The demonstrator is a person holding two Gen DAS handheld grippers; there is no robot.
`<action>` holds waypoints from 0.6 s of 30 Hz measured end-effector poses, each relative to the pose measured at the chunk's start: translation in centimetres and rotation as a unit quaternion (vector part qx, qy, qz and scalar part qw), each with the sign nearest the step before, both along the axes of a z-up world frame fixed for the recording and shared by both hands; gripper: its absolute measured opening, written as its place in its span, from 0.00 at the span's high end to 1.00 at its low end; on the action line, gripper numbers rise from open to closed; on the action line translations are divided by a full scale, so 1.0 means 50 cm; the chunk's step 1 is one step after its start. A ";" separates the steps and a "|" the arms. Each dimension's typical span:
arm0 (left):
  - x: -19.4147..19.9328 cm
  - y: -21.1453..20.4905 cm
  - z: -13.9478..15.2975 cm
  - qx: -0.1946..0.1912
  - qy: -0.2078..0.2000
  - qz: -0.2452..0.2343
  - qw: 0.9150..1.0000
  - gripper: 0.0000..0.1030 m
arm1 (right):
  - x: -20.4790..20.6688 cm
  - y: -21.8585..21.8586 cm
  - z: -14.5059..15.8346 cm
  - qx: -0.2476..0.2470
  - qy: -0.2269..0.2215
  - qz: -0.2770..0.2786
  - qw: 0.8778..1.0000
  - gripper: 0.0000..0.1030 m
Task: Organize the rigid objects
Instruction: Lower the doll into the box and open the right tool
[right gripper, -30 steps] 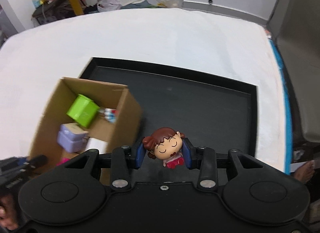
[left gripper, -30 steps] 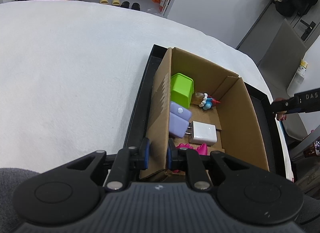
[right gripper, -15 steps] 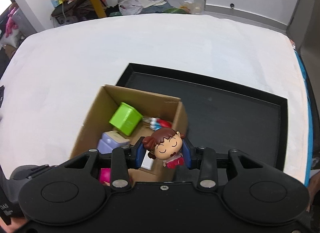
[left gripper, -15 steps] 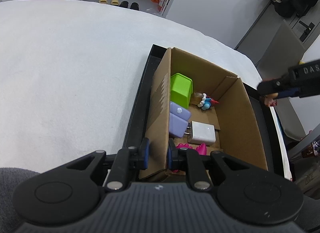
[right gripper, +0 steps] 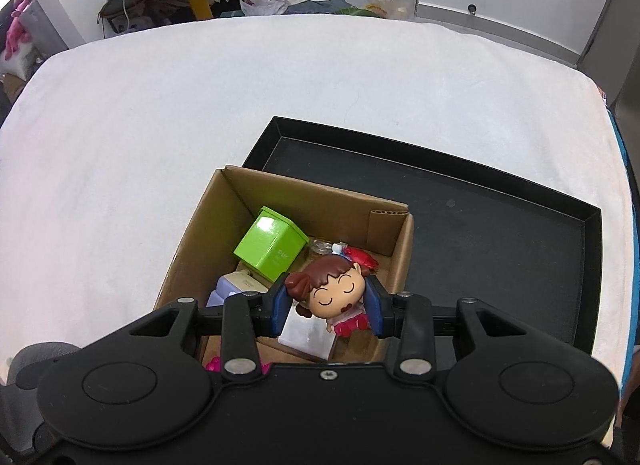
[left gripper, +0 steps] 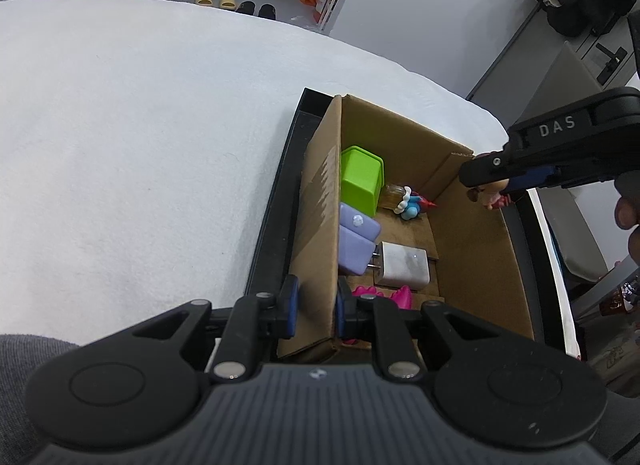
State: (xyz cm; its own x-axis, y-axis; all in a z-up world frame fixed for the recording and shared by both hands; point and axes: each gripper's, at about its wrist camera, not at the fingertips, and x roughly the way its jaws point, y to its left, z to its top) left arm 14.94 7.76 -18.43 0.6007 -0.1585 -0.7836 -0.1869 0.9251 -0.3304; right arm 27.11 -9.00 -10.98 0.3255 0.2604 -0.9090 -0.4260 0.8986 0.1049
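Note:
An open cardboard box (right gripper: 191,237) (left gripper: 316,193) stands in the left part of a black tray (right gripper: 500,249). My left gripper (left gripper: 313,307) is shut on the box's near left wall, one pad on each side. My right gripper (right gripper: 327,307) is shut on a small doll (right gripper: 334,293) with brown hair and a red dress, hanging over the box's inside; the left wrist view shows that doll (left gripper: 490,195) above the right wall. Inside lie a green cube (left gripper: 360,181) (right gripper: 272,247), a lilac block (left gripper: 356,241), a white charger (left gripper: 404,267), a pink toy (left gripper: 400,296) and a small blue-and-red figure (left gripper: 412,205).
The tray sits on a white cloth-covered table (left gripper: 140,145); its right half (right gripper: 500,249) holds nothing. A hand (left gripper: 628,221) shows at the right edge of the left wrist view. Shoes, bags and a yellow-legged desk stand on the floor beyond the table.
My right gripper carried the doll leftward from above the bare tray to above the box's inside. The left gripper and the box kept still.

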 end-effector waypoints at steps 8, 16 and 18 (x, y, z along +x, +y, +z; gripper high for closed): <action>-0.003 0.001 0.001 -0.004 -0.001 -0.001 1.000 0.83 | -0.013 0.002 0.015 0.000 -0.012 -0.001 1.000 0.44; -0.002 0.001 0.002 -0.002 -0.001 -0.001 1.000 0.83 | -0.021 -0.005 0.022 0.006 -0.007 0.002 1.000 0.39; -0.002 0.000 0.002 0.000 -0.001 -0.002 1.000 0.83 | -0.024 -0.010 0.024 0.009 -0.005 0.000 1.000 0.38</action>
